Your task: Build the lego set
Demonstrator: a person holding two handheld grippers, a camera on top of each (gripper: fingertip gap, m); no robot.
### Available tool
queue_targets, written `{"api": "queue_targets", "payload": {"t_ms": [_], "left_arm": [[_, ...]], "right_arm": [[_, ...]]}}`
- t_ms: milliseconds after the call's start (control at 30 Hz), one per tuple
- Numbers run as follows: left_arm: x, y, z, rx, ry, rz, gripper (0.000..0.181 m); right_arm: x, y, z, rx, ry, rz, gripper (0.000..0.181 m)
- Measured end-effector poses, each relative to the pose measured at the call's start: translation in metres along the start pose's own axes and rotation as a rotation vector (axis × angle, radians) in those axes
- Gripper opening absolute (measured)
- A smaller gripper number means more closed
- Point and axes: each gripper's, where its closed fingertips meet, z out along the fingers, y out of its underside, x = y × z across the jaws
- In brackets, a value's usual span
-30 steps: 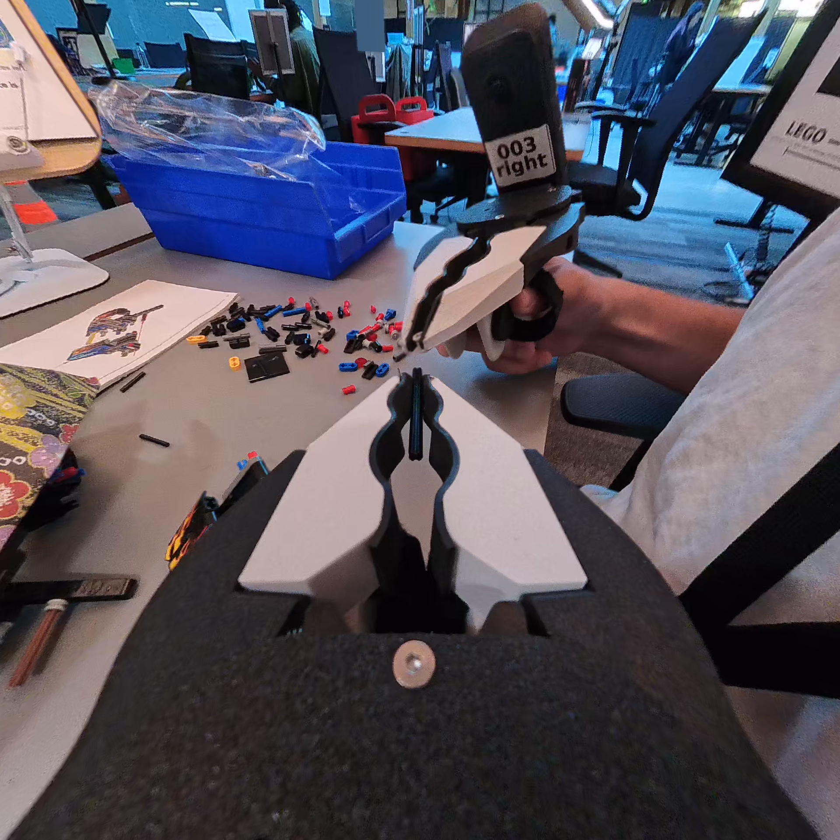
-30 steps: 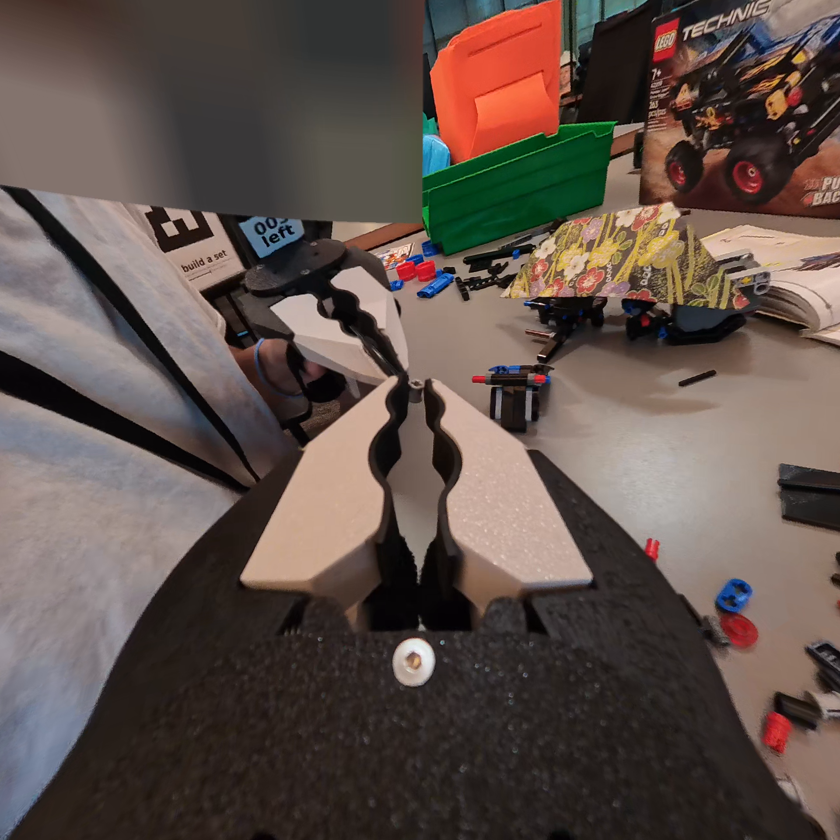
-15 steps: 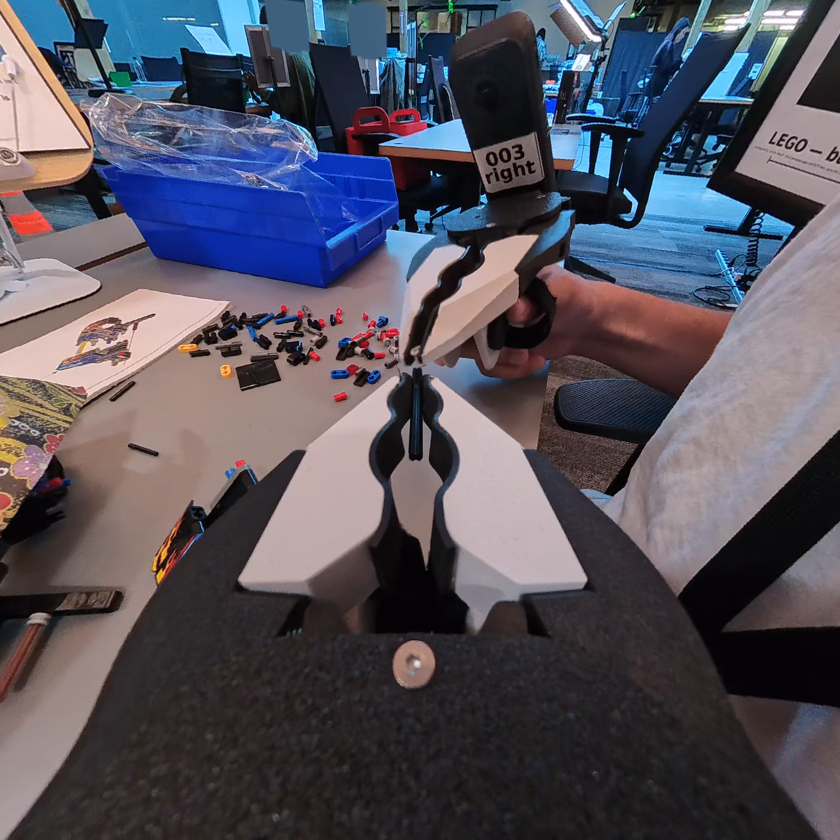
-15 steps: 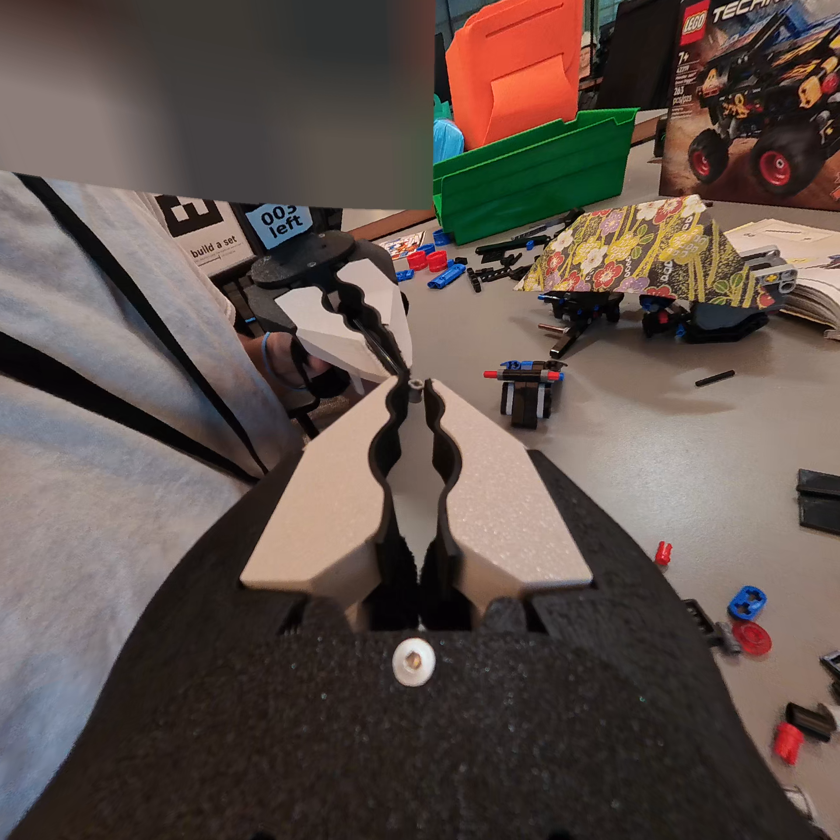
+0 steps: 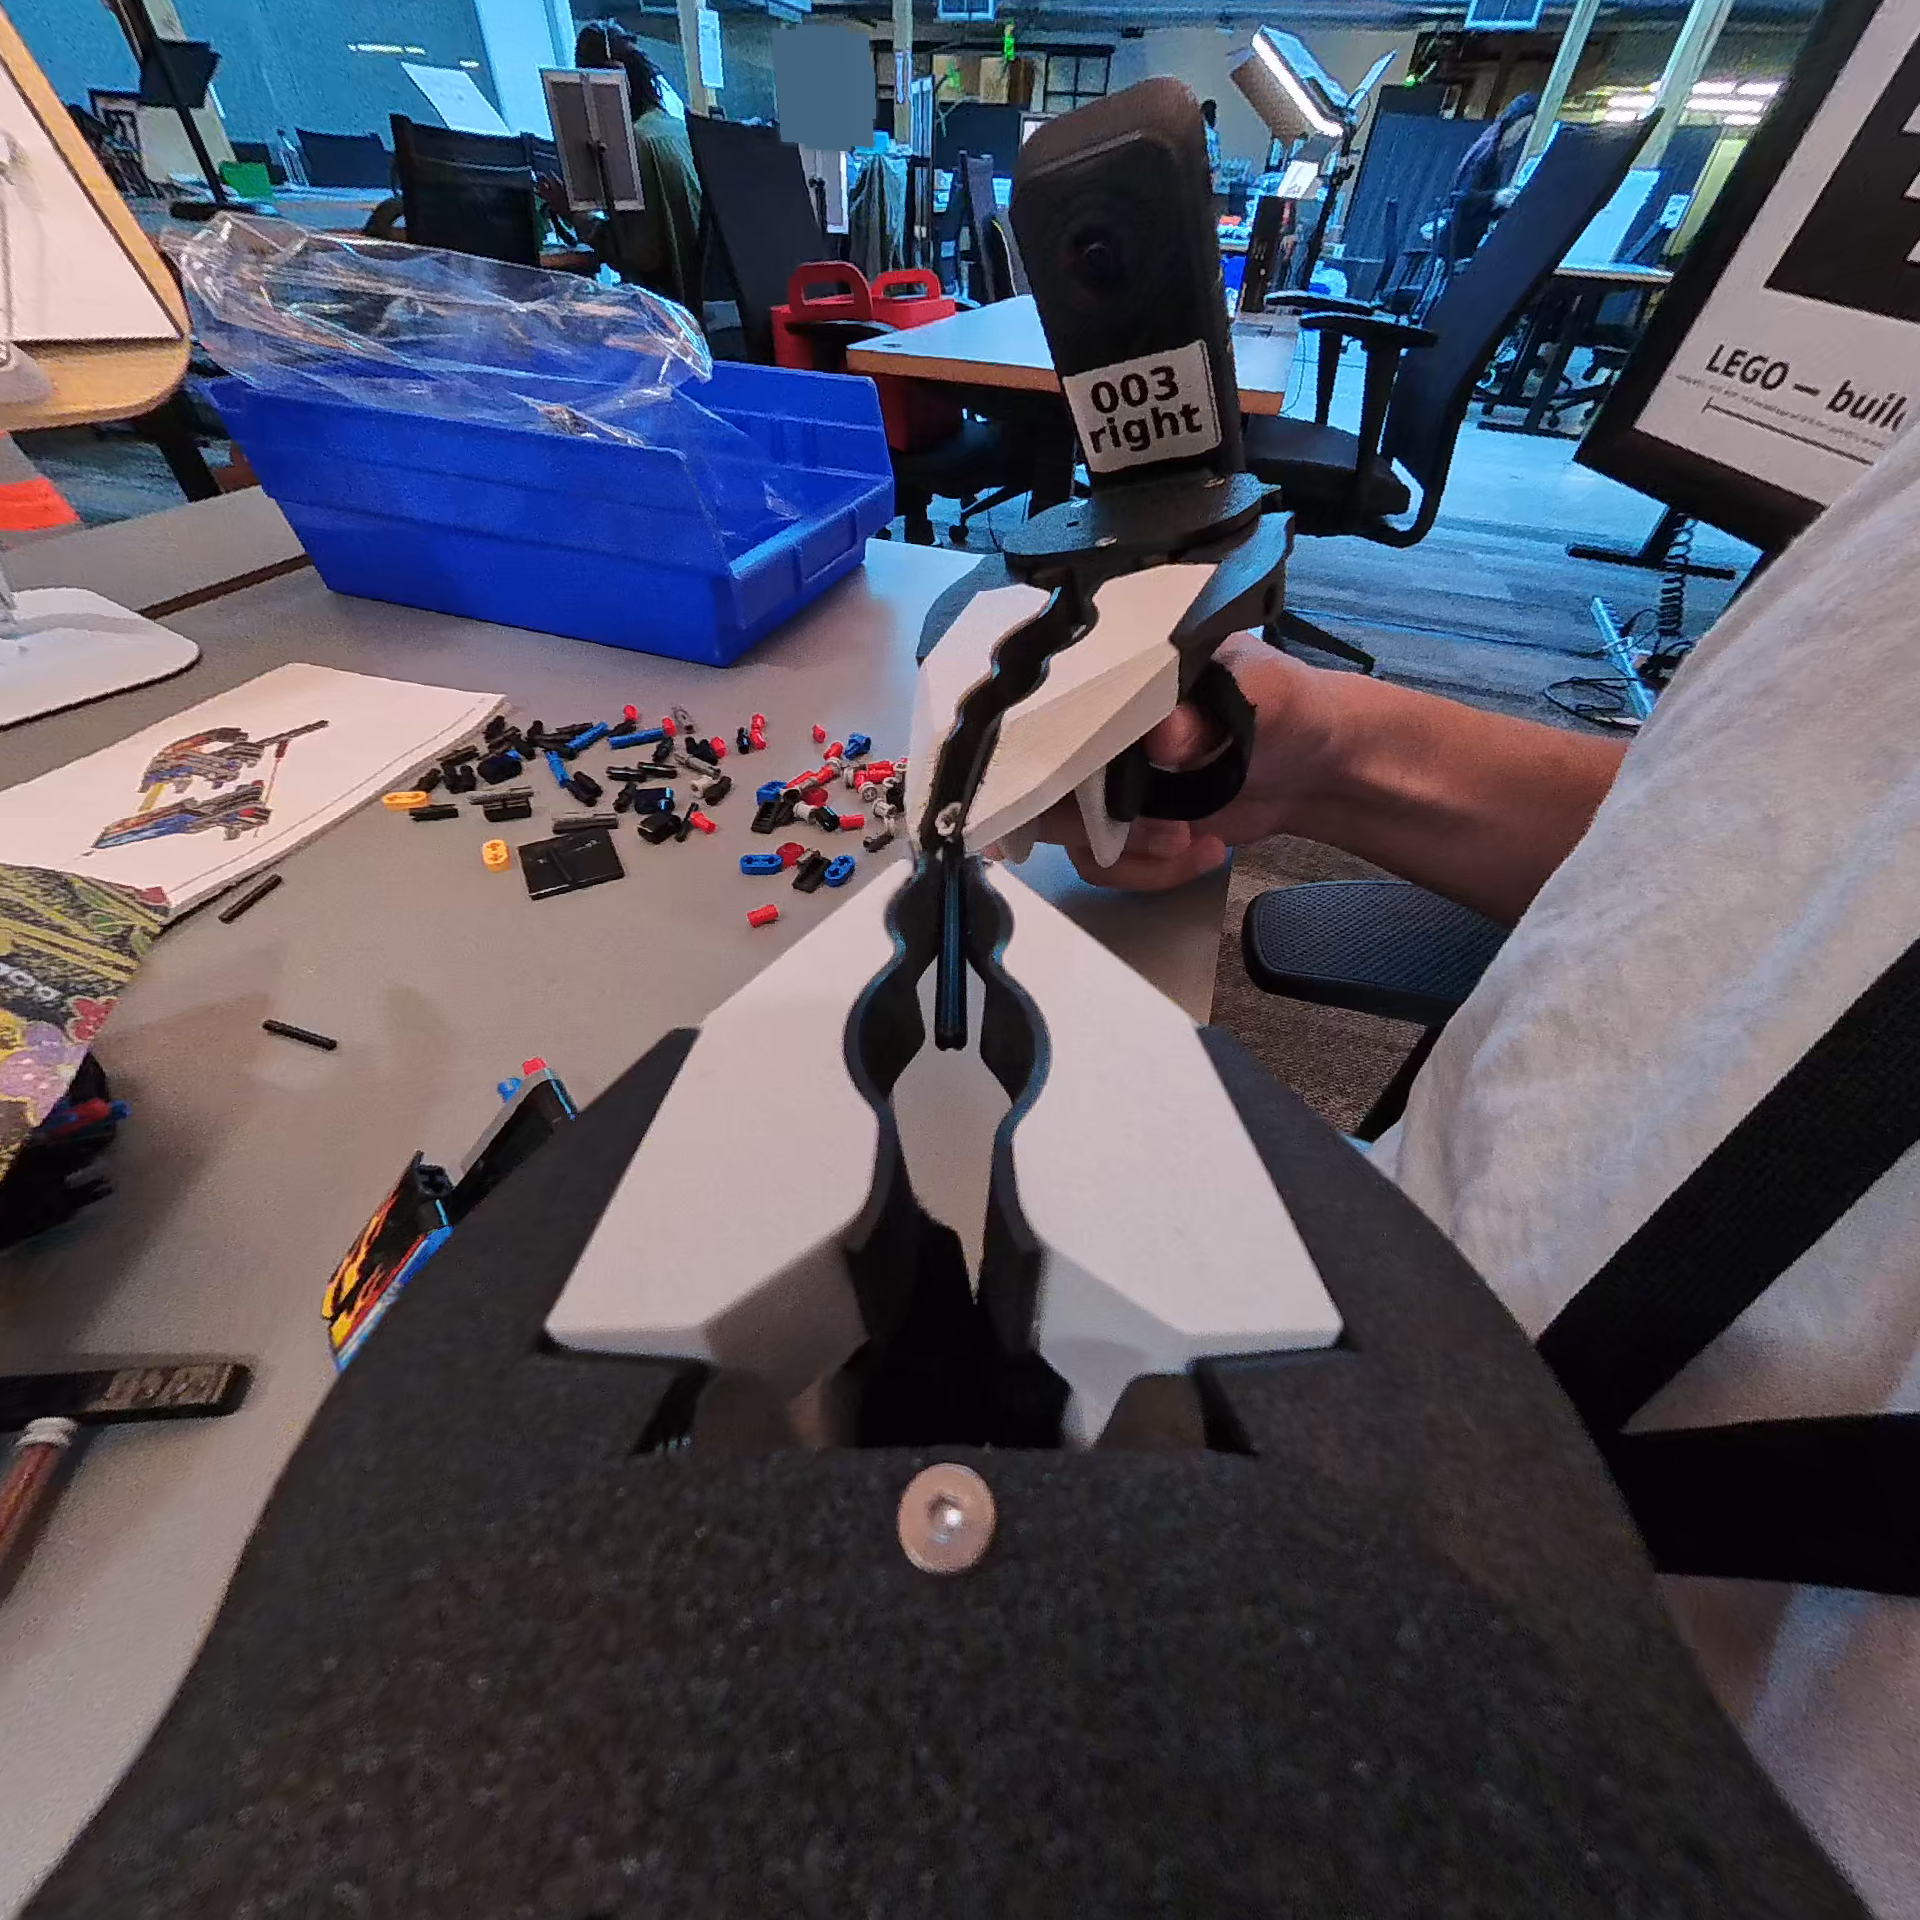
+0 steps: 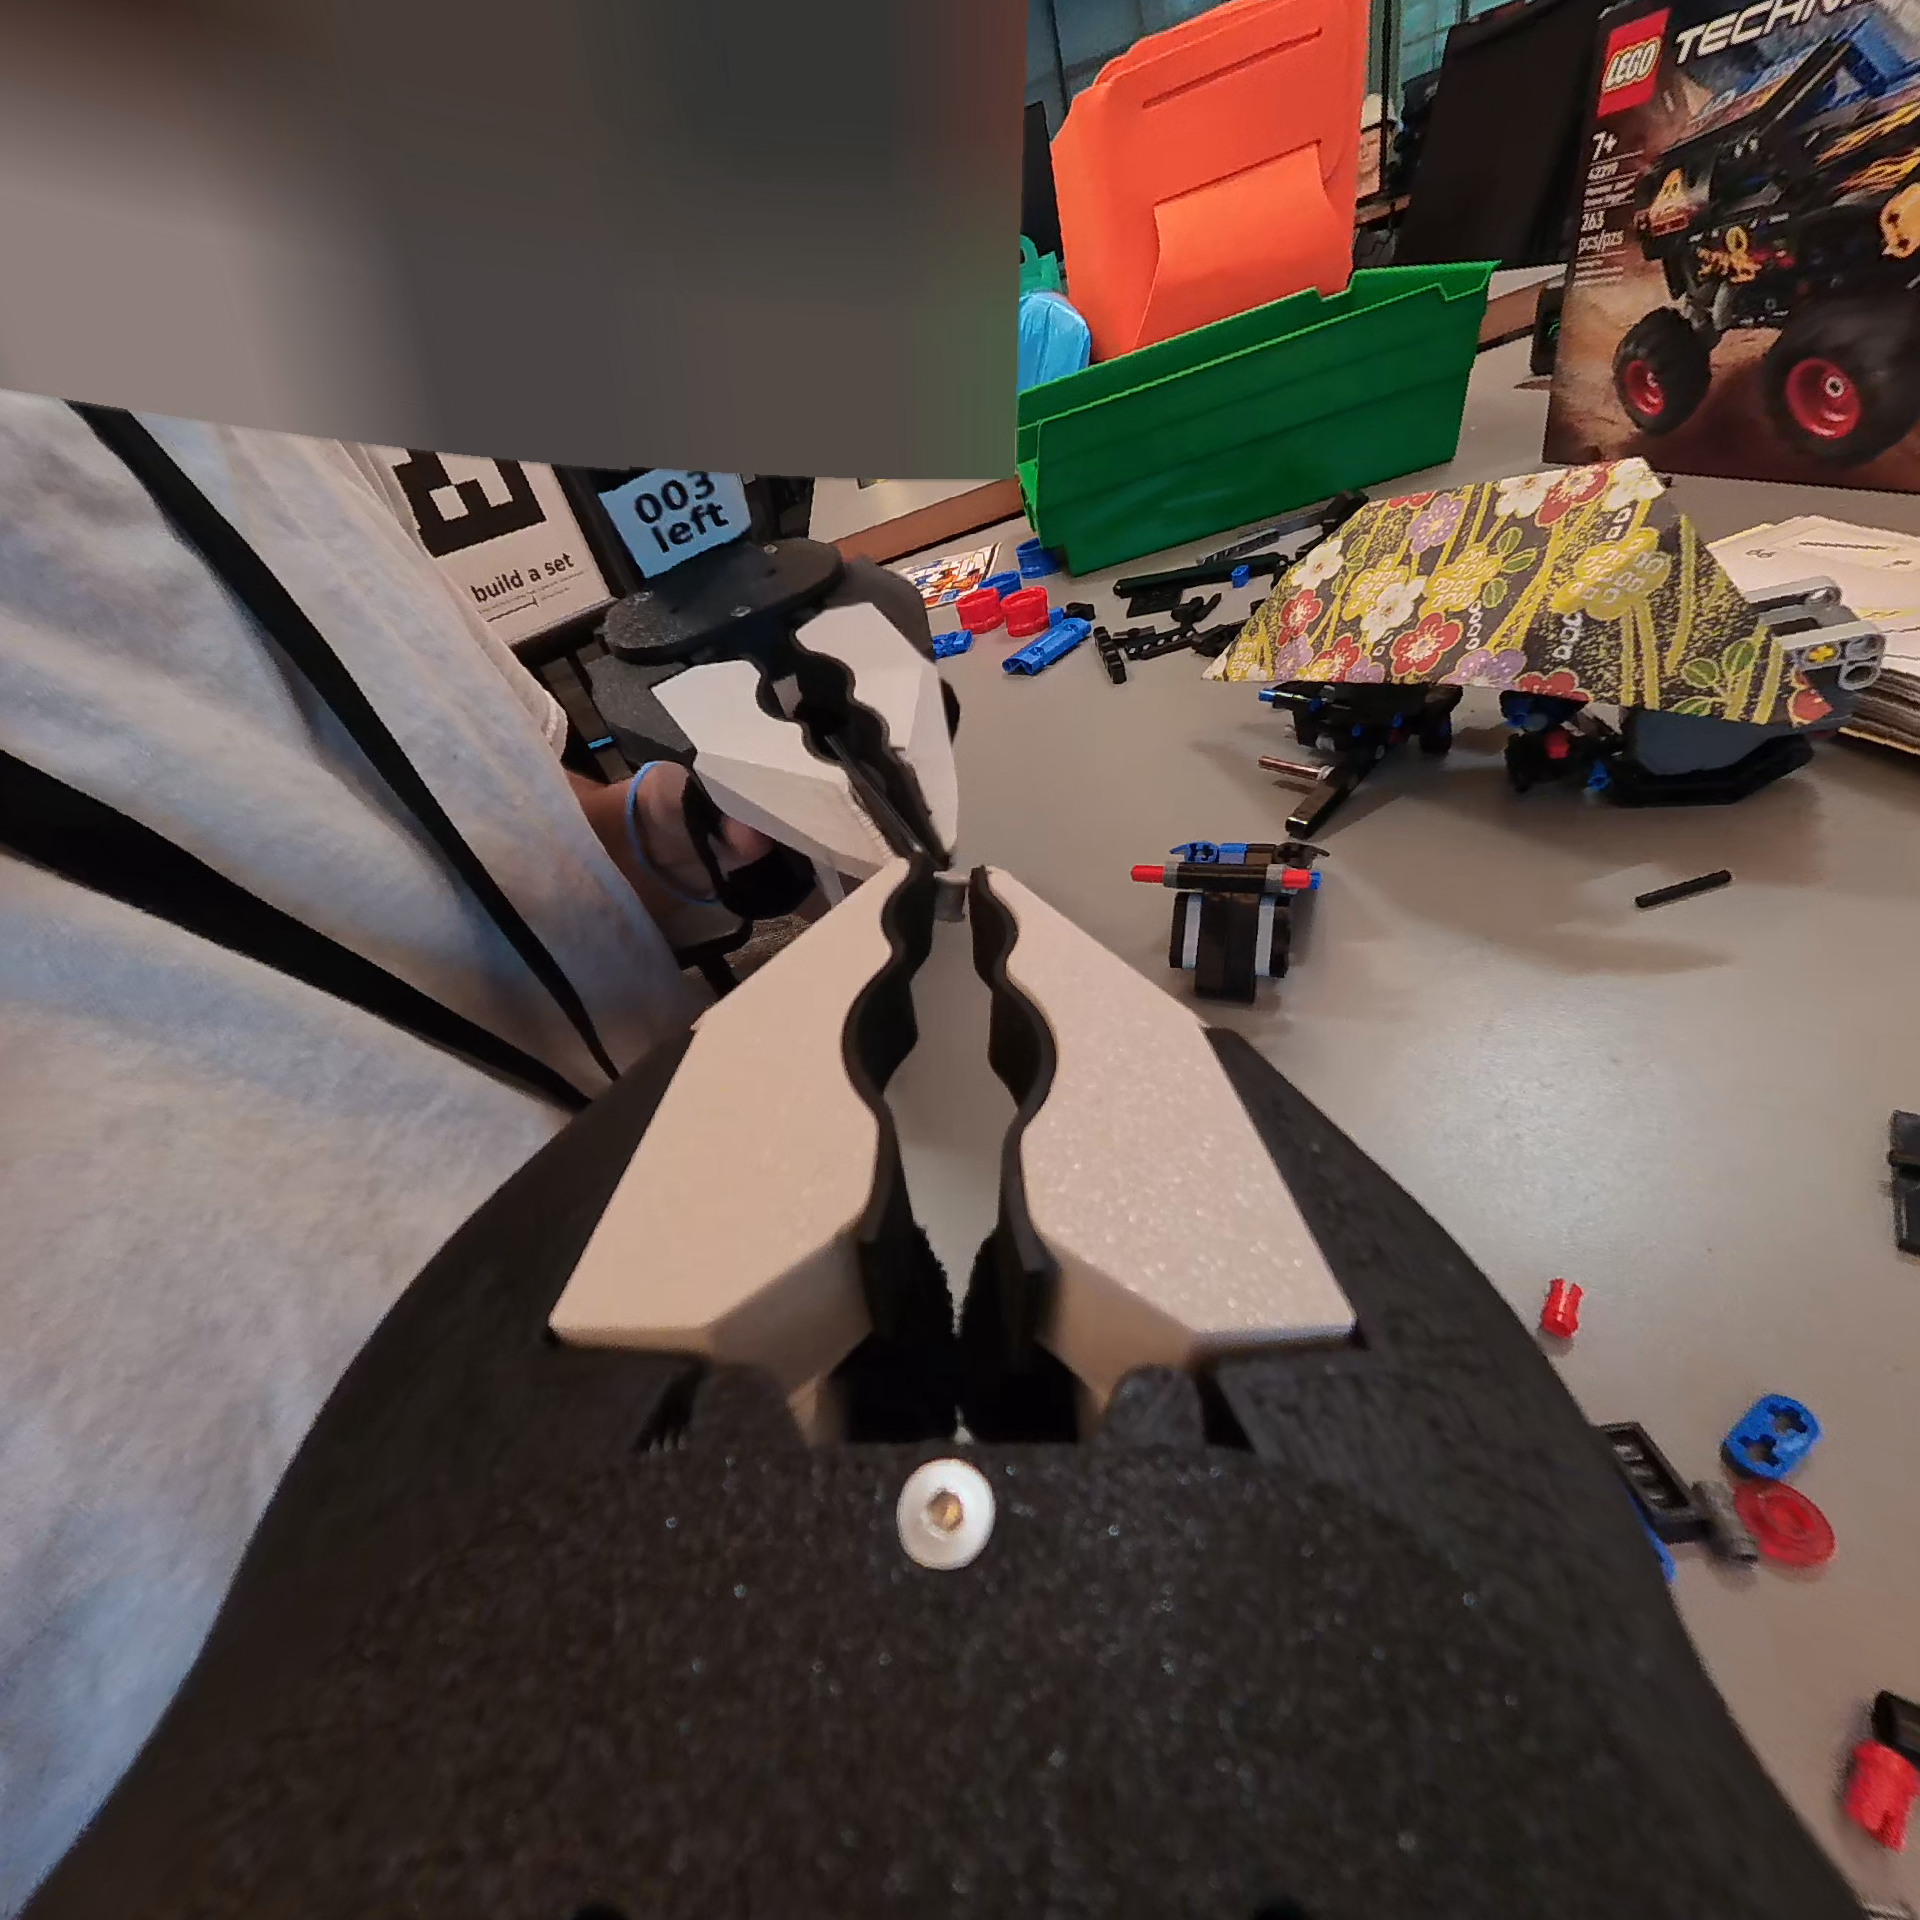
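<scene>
We've brought the tips together: left gripper (image 5: 948, 883) clenches a black axle (image 5: 950, 977), right gripper (image 6: 948, 888) pinches a grey bush (image 6: 949, 896), now meeting for threading

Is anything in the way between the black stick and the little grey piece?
No, nothing visible. The left gripper holds the black stick, and the right gripper holds the little grey piece. The tips almost meet in the air.

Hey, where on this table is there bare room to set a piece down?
Bare grey table lies between the loose-parts pile, the instruction booklet and the left claw, with only a black axle on it. Also right of the small wheeled assembly. The pile itself is crowded.
</scene>
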Motion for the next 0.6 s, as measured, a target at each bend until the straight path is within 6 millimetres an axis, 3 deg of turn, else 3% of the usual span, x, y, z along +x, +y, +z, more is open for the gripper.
{"api": "queue_targets", "payload": {"t_ms": [367,600], "left_arm": [[-0.001,0.000,-0.001,0.020,0.052,-0.038,0.002],[-0.011,0.004,-0.003,-0.009,0.151,-0.333,0.002]], "right_arm": [[-0.002,0.001,-0.005,-0.006,-0.044,0.020,0.005],[0.006,0.007,-0.002,-0.192,0.087,-0.386,0.006]]}}
